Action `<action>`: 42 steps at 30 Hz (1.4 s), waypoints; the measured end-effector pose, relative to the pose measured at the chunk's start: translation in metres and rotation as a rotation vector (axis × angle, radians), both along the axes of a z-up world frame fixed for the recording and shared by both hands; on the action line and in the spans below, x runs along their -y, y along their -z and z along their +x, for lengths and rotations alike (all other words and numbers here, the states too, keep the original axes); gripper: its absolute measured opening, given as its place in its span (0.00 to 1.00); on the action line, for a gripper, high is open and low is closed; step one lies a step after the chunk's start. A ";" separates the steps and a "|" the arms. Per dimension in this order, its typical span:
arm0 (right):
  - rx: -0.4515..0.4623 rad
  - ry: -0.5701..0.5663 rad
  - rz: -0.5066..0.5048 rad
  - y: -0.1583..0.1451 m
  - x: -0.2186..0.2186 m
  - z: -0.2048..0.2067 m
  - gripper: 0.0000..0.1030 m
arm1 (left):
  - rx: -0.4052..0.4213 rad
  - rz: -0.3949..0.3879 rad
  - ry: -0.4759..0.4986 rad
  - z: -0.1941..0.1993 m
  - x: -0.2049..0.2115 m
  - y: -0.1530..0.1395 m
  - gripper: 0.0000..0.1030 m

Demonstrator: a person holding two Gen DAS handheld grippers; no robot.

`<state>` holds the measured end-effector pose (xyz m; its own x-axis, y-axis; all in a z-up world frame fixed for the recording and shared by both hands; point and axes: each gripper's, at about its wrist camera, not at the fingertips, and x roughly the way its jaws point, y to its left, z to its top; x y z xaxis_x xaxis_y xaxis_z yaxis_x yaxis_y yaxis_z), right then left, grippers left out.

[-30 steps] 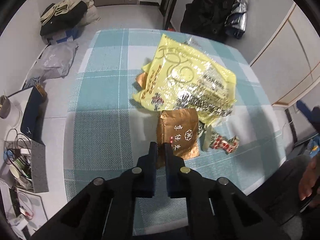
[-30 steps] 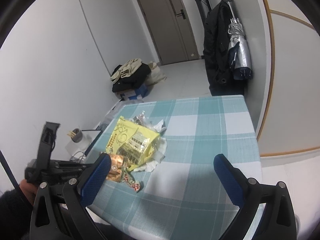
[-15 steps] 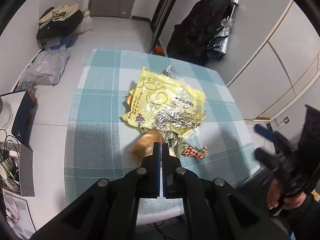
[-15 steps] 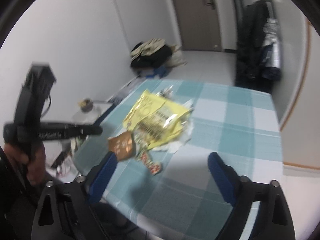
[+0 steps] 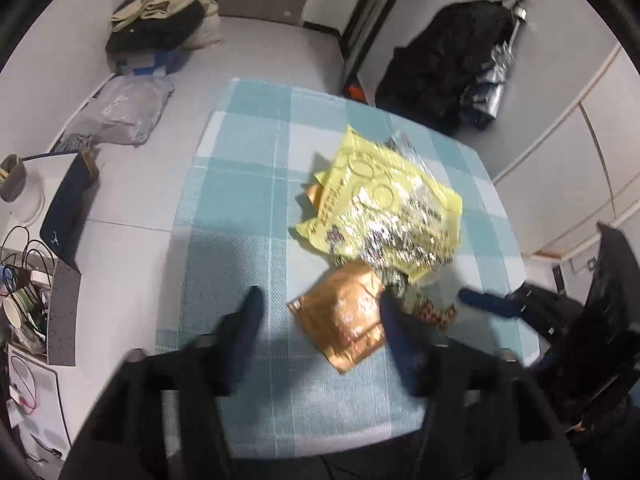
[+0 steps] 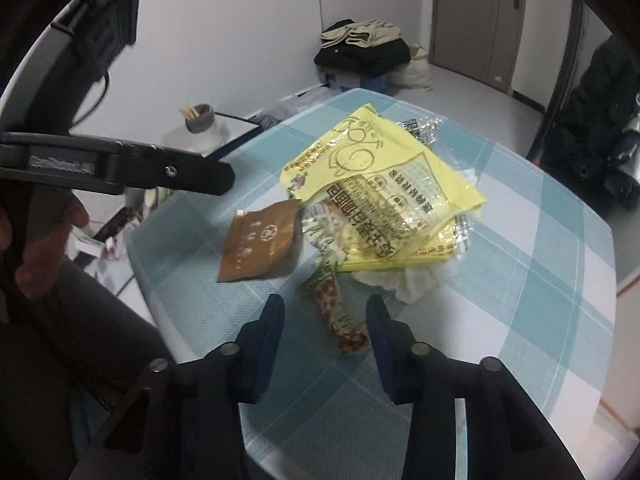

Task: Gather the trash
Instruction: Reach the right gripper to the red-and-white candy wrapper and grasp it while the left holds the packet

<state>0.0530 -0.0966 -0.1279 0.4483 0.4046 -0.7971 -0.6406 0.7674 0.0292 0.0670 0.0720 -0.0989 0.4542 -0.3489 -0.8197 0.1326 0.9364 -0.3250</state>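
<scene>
Teal-and-white checked cloth covers the worktop (image 5: 240, 216), and the trash sits in a loose heap toward its far right side. A yellow snack bag (image 5: 384, 208) lies on top, crinkled and shiny, with a clear wrapper and a crumpled white tissue (image 6: 404, 280) poking out from under it. A brown foil packet (image 5: 348, 316) lies flat on the cloth at the heap's near edge, and a small red-patterned wrapper (image 6: 340, 320) lies just beside it.

The left gripper (image 5: 318, 312) hovers over the brown foil packet. Its fingers have just been opening and now stand apart; the packet shows in the gap between them, and neither pad presses on it.

The right gripper (image 6: 325, 312) points down at the red-patterned wrapper. Its fingers have just been closing and now stand partly apart, 1 on each side of the wrapper with a gap on both sides.

On the floor beyond the worktop lies a pile of clothes (image 5: 160, 20), and a dark coat (image 5: 436, 76) hangs on the wall.
</scene>
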 end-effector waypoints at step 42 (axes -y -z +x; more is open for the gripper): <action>-0.071 0.214 0.307 -0.033 0.086 0.022 0.01 | -0.025 0.246 0.226 0.000 0.052 0.027 0.17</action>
